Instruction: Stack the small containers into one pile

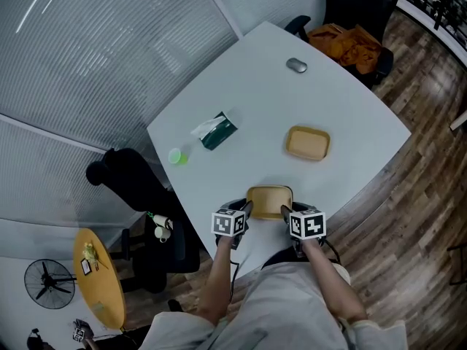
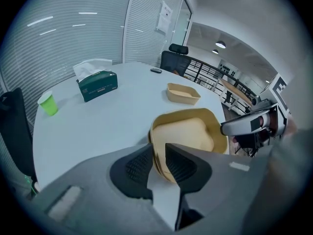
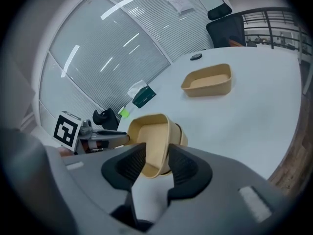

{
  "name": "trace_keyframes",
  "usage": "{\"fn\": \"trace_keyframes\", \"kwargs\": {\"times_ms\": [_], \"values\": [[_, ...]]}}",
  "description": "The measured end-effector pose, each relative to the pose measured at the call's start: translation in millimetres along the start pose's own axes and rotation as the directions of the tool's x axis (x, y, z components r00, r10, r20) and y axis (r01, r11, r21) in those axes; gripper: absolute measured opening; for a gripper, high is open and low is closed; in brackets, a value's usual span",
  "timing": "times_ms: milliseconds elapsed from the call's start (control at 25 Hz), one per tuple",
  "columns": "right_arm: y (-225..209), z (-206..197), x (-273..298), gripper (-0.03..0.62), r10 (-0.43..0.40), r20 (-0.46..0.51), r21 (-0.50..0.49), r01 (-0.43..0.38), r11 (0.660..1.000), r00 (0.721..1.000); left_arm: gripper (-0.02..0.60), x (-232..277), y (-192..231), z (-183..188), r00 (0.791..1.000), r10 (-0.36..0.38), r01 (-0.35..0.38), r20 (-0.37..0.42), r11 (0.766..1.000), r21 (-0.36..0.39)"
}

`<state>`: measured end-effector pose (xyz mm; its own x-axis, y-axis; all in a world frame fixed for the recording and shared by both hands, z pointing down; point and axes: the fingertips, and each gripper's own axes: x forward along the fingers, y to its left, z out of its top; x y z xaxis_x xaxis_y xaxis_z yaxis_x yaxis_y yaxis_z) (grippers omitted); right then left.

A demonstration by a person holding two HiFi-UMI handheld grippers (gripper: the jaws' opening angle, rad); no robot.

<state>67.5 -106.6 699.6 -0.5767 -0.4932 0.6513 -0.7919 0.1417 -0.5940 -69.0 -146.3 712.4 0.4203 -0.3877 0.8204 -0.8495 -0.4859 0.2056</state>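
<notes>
White desk [image 1: 350, 108] — container stack [image 1: 270, 199], likely light, thin-walled: left claw [image 2: 159, 151] clamps its rim; right claw [image 3: 156, 153] straddles the opposite rim, apart.

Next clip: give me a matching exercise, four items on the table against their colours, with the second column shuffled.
Items:
A. cup
B. mouse
C. stack
D. tissue box

Colours:
1. tan
2. dark green, with white on top
3. grey
4. bright green

Pairs: A-4; B-3; C-1; D-2
</notes>
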Motion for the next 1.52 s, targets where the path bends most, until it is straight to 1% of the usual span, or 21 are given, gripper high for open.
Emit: {"fn": "trace_keyframes", "kwargs": {"times_ms": [200,360,520,600,720,880,960,1080,1280,1400,1520], "values": [[-7,-1,3,0.163,-0.006,-0.007,0.023,0.006,1.000,1.000,0.097,8,-1,-1,1.000,-0.013,0.013,-0.012,1.000,-0.005],[-12,1,0,0.172,-0.031,0.008,-0.009,0.031,0.999,0.999,0.104,9,0,1,1.000,-0.012,0.012,-0.001,1.000,-0.016],[-16,9,-3,0.173,-0.041,0.043,-0.027,0.042,0.999,0.998,0.112,8,3,3,1.000,-0.007,0.007,0.010,1.000,-0.021],[-16,13,-5,0.172,-0.047,0.061,-0.053,0.051,0.997,0.997,0.112,6,3,4,1.000,-0.006,0.006,0.018,1.000,-0.020],[-12,15,-6,0.167,-0.035,0.070,-0.095,0.041,0.995,0.997,0.112,4,2,5,0.999,-0.001,0.001,0.032,1.000,-0.020],[-8,11,-9,0.167,-0.003,0.071,-0.123,0.012,0.992,0.997,0.112,-1,-8,0,0.999,0.005,-0.004,0.046,1.000,-0.019],[-9,11,-14,0.167,0.005,0.086,-0.155,0.009,0.988,0.996,0.112,-6,-17,-2,0.998,0.008,-0.007,0.069,1.000,-0.019],[-11,13,-20,0.167,-0.002,0.107,-0.213,0.025,0.977,0.994,0.112,-14,-31,-3,0.992,0.006,-0.003,0.130,1.000,-0.028],[-4,13,-28,0.167,-0.006,0.126,-0.279,0.041,0.959,0.992,0.110,-38,-41,-6,0.969,0.011,0.008,0.248,0.997,-0.073],[-2,12,-33,0.166,0.001,0.132,-0.301,0.039,0.953,0.991,0.110,-48,-44,-6,0.956,0.021,0.004,0.293,0.996,-0.085],[-1,8,-36,0.165,0.004,0.132,-0.312,0.038,0.949,0.991,0.110,-55,-47,-6,0.945,0.024,0.001,0.325,0.997,-0.076]]}}
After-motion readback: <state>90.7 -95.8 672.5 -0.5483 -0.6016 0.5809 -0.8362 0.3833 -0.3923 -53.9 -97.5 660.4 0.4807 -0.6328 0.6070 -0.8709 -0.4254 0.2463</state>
